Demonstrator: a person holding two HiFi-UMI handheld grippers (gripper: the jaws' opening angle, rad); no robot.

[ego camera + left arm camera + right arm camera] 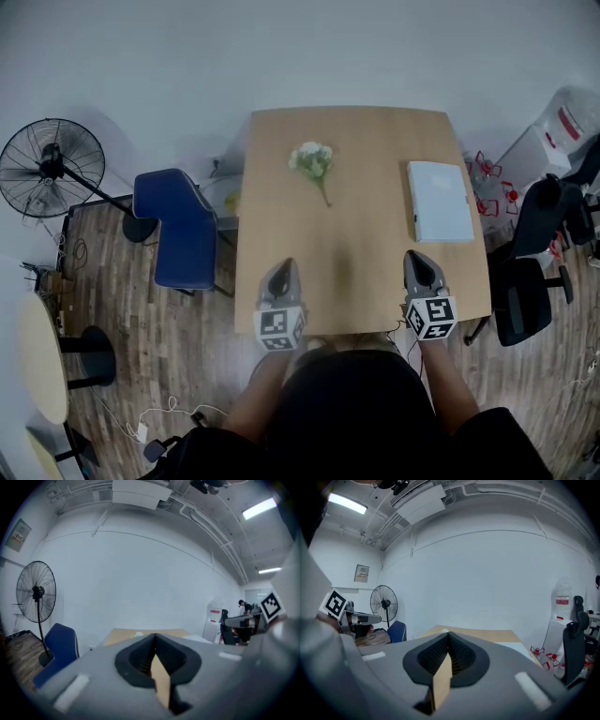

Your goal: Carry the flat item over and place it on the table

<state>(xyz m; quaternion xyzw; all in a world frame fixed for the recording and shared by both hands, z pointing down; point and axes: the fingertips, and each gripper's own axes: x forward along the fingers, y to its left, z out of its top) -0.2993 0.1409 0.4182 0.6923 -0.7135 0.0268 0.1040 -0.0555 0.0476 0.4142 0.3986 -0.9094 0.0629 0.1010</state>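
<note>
Your left gripper (284, 265) hovers over the near edge of the table (361, 246), jaws pressed together. A flower sprig (313, 161) lies mid-table, farther out. Your right gripper (419, 256) is likewise closed; the flat white item (440, 201) lies on the table just beyond it, by the right edge.

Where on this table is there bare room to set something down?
Bare wood: the left edge of the table beside the flowers, and the near middle between left gripper and right gripper. The flat pale item fills the right side.
</note>
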